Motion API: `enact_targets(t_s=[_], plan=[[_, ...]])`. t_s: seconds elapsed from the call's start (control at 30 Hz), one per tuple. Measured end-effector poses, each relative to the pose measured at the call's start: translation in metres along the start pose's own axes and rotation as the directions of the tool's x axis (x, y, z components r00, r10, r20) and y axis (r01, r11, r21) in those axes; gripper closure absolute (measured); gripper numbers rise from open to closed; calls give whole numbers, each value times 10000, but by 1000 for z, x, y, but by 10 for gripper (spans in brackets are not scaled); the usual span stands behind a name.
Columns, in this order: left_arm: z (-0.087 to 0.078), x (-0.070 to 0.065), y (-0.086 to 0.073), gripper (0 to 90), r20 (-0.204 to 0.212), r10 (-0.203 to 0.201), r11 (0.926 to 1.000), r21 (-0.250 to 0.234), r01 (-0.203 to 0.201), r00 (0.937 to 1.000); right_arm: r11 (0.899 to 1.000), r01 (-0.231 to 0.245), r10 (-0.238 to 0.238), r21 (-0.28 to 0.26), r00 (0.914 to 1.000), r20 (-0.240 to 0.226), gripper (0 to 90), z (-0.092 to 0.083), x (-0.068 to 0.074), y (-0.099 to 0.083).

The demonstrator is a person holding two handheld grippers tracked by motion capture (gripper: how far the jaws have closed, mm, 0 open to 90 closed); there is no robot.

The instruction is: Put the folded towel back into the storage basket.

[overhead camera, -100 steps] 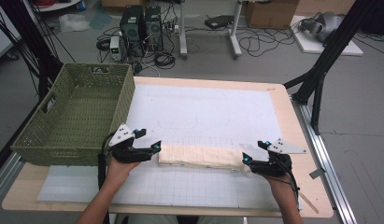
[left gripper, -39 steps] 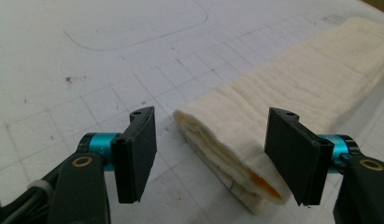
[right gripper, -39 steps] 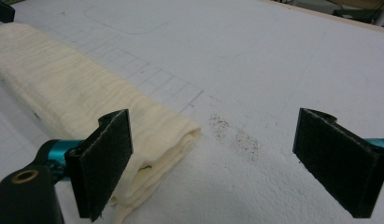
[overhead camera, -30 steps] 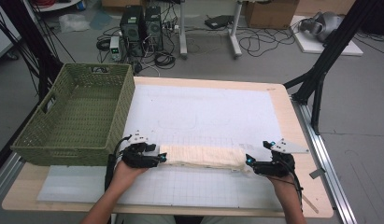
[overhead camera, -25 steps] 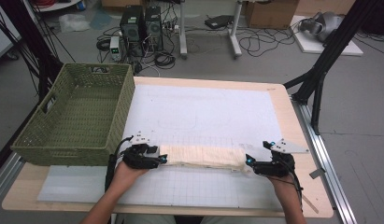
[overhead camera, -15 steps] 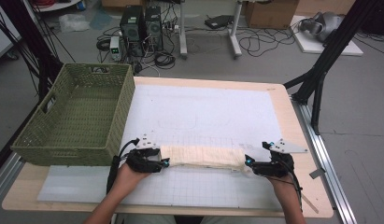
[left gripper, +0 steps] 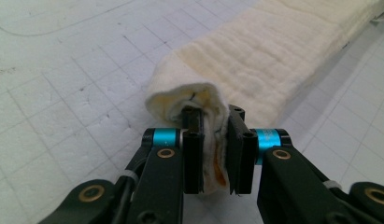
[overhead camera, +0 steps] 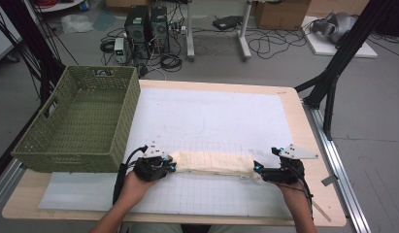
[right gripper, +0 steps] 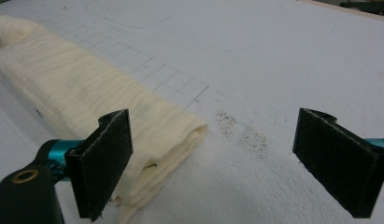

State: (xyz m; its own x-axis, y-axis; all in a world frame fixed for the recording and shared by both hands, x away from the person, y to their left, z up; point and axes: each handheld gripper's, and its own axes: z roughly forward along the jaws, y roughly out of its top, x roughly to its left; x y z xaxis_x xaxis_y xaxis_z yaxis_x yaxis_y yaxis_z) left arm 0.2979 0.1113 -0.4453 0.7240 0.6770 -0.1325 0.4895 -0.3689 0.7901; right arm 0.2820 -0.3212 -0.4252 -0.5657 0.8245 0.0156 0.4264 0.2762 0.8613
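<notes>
Folded cream cloth [overhead camera: 210,163] lies on the white mat [overhead camera: 216,116] at the near part of the bench [overhead camera: 304,131], long axis running left to right, one end at each pair of tongs.

Left tongs [overhead camera: 164,167]: jaws have just been closing and now pinch the cloth's left end; in the left gripper view the bunched fabric [left gripper: 213,140] sits squeezed between the two pads, with an orange-brown stain showing on the pinched fold.

Right tongs [overhead camera: 257,169]: spread wide. In the right gripper view the cloth's right end [right gripper: 147,154] lies by the left pad [right gripper: 105,158], mostly outside the gap; the other pad stands over bare mat, well apart.

Judgement: the left end is secured, the right end is not. The right tongs need to shift toward the cloth end before closing.

Green wicker basket [overhead camera: 80,121] stands at the left of the bench, just far-left of the left tongs.
</notes>
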Motion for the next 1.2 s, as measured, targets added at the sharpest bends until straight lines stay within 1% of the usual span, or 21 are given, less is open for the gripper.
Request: enact_targets(t_s=[0.07,0.13,0.23,0.3,0.43,0.5,0.57,0.67,0.7,0.77,0.8,0.9,0.97,1.0,1.03,1.1,1.2], plan=[[-3,2,1,794,87,-236,9991,-361,239,9997,9998,-183,183,19,9998,-13,113,1,-1,0],[-7,5,3,795,213,-519,9956,-771,534,9984,9993,-352,353,82,9993,-78,113,2,-1,0],[-10,8,3,794,274,-673,9925,-1004,697,9974,9989,-418,423,221,9988,-232,113,3,-1,-1],[-9,8,3,794,294,-709,9924,-990,735,9971,9987,-401,409,299,9988,-279,113,3,-1,-1],[-9,8,3,793,269,-694,9922,-1015,718,9972,9970,-248,287,727,9982,-529,122,9,4,-2],[-10,9,3,792,267,-660,9927,-998,683,9975,9961,-212,273,852,9971,-715,164,13,7,-2],[-10,9,2,791,255,-684,9925,-996,706,9973,9951,-187,262,967,9967,-767,199,15,10,-2],[-10,10,2,789,281,-689,9927,-977,713,9972,9935,-140,253,1126,9947,-996,266,20,14,-3],[-10,10,2,789,281,-696,9927,-967,720,9972,9920,-56,198,1262,9935,-1120,305,21,15,-3],[-10,11,2,788,281,-699,9929,-948,723,9972,9890,129,62,1474,9917,-1285,352,25,17,-4],[-10,11,2,788,281,-722,9927,-949,745,9970,9873,137,85,1585,9904,-1380,366,25,19,-5],[-10,11,1,787,297,-749,9925,-943,773,9968,9854,237,-1,1683,9903,-1388,390,26,19,-5],[-9,11,1,785,312,-748,9930,-896,773,9967,9823,338,-60,1844,9888,-1490,431,26,19,-6],[-9,11,1,784,314,-745,9931,-890,770,9967,9796,495,-189,1948,9876,-1562,453,27,20,-7],[-9,11,1,784,300,-739,9930,-898,763,9968,9780,534,-202,2016,9864,-1631,476,27,20,-8],[-9,11,1,784,281,-735,9931,-897,757,9969,9773,561,-211,2041,9853,-1697,488,27,21,-8],[-9,12,1,783,246,-741,9936,-839,759,9970,9774,403,-28,2074,9840,-1780,495,28,22,-8]])
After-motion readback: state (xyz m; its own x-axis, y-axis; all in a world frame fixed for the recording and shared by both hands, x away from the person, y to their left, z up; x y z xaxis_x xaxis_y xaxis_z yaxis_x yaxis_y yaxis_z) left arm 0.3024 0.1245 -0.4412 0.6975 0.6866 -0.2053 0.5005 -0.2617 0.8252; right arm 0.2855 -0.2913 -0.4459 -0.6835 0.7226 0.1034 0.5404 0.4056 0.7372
